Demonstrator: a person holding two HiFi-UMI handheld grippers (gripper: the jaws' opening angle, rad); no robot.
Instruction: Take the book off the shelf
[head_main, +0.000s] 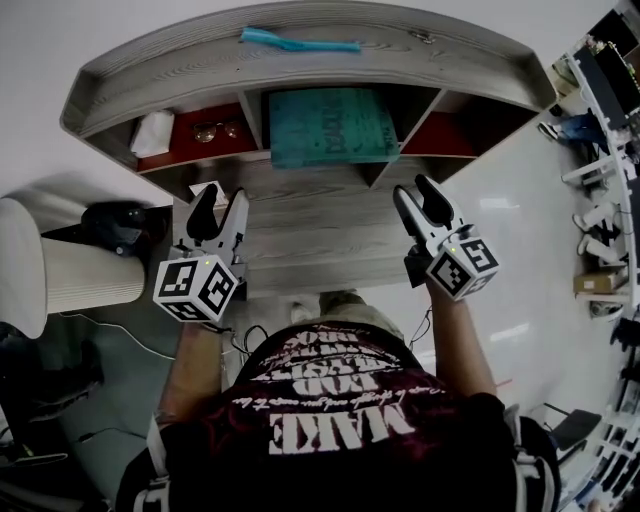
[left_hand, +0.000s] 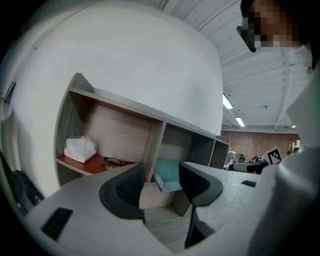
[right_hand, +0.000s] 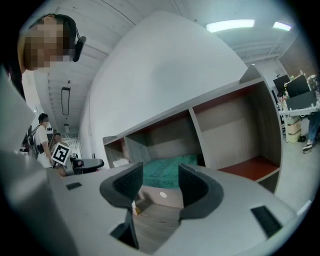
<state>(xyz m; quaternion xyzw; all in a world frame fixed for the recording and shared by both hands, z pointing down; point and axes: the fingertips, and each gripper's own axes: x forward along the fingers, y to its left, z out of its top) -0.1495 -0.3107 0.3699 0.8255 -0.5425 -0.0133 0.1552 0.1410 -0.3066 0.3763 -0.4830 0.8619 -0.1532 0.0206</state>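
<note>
Two hand-held grippers (head_main: 222, 197) (head_main: 414, 190) near book (head_main: 332, 125), not touching.

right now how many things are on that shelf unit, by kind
book: 1
glasses: 1
white bundle: 1
blue strip: 1
total: 4

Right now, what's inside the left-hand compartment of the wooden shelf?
A crumpled white tissue bundle and dark-rimmed glasses lie on its red floor. Anything behind the bundle is covered by it.
</note>
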